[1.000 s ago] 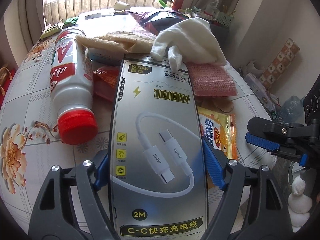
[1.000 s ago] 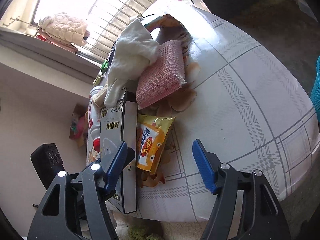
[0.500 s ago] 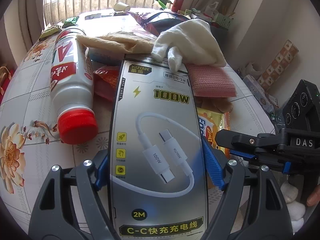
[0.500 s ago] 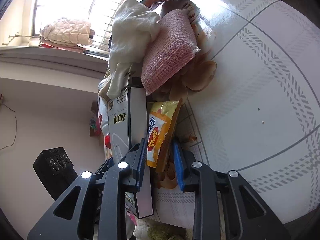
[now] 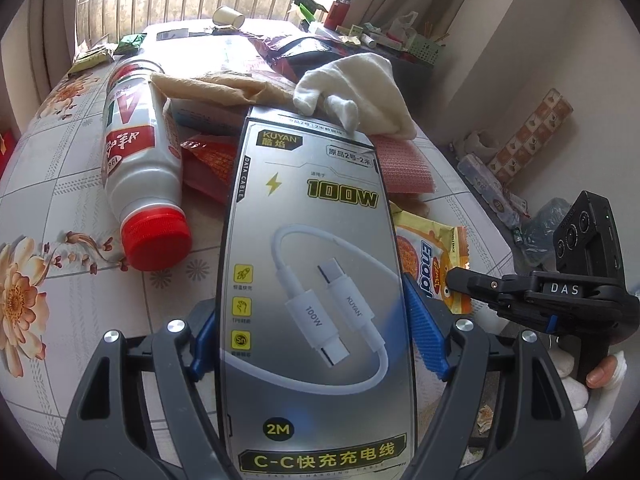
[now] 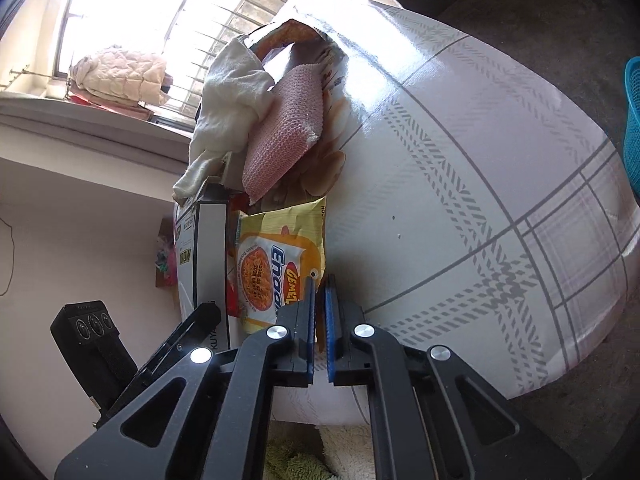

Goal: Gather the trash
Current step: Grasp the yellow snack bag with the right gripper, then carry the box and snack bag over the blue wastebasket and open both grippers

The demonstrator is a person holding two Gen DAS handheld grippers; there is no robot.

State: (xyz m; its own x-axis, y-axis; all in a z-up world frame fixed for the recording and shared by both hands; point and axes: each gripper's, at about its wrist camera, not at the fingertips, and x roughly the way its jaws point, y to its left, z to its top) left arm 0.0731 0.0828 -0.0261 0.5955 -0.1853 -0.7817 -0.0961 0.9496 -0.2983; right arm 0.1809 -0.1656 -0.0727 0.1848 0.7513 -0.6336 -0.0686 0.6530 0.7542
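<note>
Fingers (image 6: 309, 308) over plaid tablecloth (image 6: 480, 208)

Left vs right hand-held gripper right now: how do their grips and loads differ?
The left hand-held gripper is spread wide across the flat silver cable box; the right hand-held gripper is nearly closed on a thin edge of the yellow noodle snack packet. The left load is rigid cardboard, its far end under the white cloth; the right load is a limp foil wrapper. Both have blue pads and hold trash at the floral table edge.
</note>
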